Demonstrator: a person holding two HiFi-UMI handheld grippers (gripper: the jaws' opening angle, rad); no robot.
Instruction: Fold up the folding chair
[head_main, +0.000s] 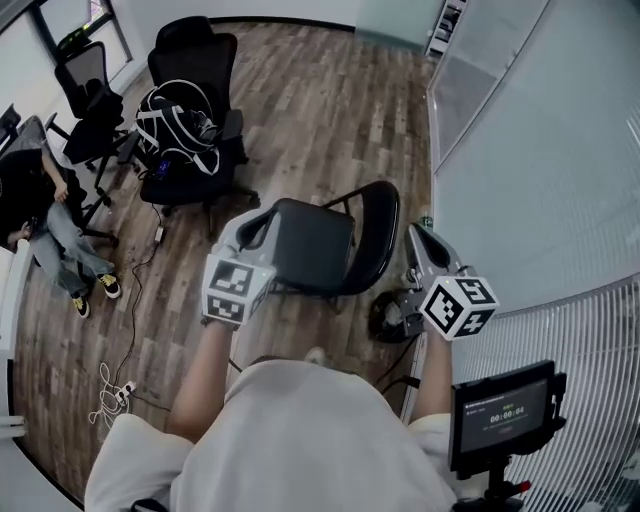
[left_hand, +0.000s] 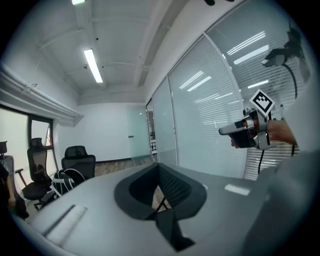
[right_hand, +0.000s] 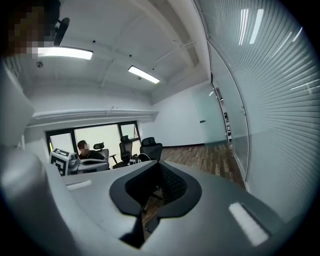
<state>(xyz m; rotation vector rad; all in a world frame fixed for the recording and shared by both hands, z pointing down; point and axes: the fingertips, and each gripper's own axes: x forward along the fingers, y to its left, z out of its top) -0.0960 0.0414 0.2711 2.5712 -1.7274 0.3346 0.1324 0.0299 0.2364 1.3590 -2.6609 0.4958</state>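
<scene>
Both my pairs of jaws are clenched tight, with nothing between them. The folding chair (head_main: 315, 248) stands unfolded at the centre of the head view. My left gripper (head_main: 252, 225) is at its seat's left edge, and my right gripper (head_main: 417, 238) is just right of its curved black backrest (head_main: 382, 225).

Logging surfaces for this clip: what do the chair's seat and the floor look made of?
Seat: matte black, smooth and rigid-looking, probably moulded plastic or thin padding; no weave shows.
Floor: wood-look planks with grey-brown grain and staggered seams; whether it is real wood, laminate or vinyl cannot be told.
</scene>
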